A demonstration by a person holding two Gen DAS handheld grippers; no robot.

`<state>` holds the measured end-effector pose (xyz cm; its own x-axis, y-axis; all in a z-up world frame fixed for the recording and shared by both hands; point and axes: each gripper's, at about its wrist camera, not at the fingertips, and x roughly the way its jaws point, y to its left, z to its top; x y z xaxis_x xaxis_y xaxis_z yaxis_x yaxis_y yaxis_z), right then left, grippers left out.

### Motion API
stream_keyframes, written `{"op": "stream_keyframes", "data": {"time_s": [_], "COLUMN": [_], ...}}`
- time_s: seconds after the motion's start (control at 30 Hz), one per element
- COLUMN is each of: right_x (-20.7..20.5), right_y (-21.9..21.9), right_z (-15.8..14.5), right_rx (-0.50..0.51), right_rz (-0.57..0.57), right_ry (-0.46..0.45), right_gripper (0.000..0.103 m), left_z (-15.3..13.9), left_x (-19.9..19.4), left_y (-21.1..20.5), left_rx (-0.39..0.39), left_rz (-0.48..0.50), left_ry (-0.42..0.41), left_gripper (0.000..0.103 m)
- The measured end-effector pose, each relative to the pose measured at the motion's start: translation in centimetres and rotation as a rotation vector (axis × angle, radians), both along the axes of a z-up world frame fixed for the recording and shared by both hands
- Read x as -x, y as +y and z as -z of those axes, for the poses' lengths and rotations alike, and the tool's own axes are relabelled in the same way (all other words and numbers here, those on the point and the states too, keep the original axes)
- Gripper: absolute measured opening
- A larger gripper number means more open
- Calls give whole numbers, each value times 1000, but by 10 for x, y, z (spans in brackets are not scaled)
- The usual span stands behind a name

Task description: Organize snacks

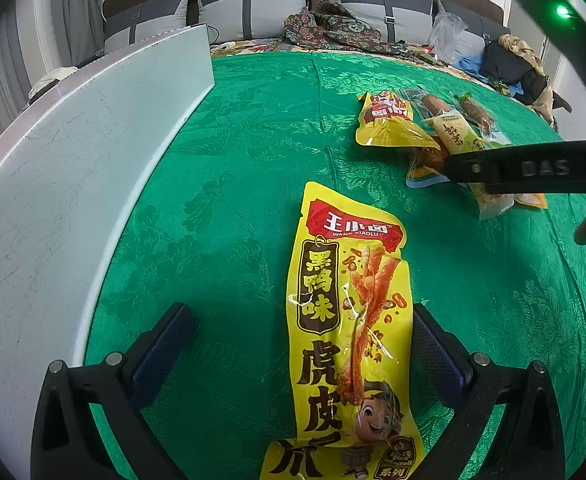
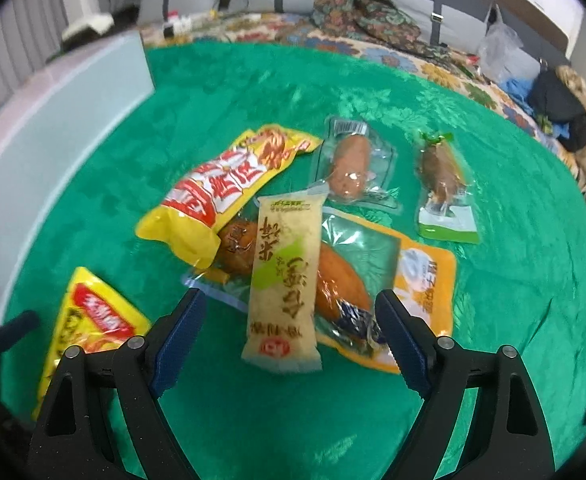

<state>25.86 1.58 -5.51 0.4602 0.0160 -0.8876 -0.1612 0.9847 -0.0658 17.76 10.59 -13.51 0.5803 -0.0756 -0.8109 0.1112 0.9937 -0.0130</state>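
Since nothing looks sorted yet, I'd say this one's barely started. Bottom centre of the left wrist view, the left gripper (image 1: 299, 344) is spread wide around the long yellow snack pack (image 1: 349, 320) lying flat on the green cloth (image 1: 233, 200), not squeezing it. The right gripper (image 2: 289, 332) is also released, hovering over the pale rice-cake bar (image 2: 285, 280), which sits on top of an orange pouch (image 2: 393, 276). Further up-frame: another yellow bag (image 2: 221, 188) and two sausage packs (image 2: 349, 164). A white board (image 1: 73, 184) walls off the left edge; overlapping packs are the nuisance.
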Motion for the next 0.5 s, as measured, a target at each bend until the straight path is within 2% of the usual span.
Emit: {"op": "stream_keyframes", "data": {"time_s": [0.23, 0.27, 0.3, 0.4, 0.43, 0.5], "right_x": [-2, -4, -4, -4, -4, -2], "right_y": [-2, -2, -3, -8, -12, -25], "right_z": [3, 3, 4, 3, 1, -4], "right_rx": [38, 41, 41, 37, 25, -48], "right_rz": [38, 41, 44, 59, 64, 83], "right_ry": [16, 19, 25, 30, 30, 49], "right_gripper": [85, 78, 61, 43, 30, 27], "left_z": [0, 1, 0, 1, 1, 1], "left_x": [0, 0, 0, 0, 0, 0], "left_y": [0, 0, 0, 0, 0, 0], "left_rx": [0, 0, 0, 0, 1, 2], "left_rz": [0, 0, 0, 0, 0, 1], "left_ry": [0, 0, 0, 0, 0, 0], "left_gripper": [103, 103, 103, 103, 103, 103]}}
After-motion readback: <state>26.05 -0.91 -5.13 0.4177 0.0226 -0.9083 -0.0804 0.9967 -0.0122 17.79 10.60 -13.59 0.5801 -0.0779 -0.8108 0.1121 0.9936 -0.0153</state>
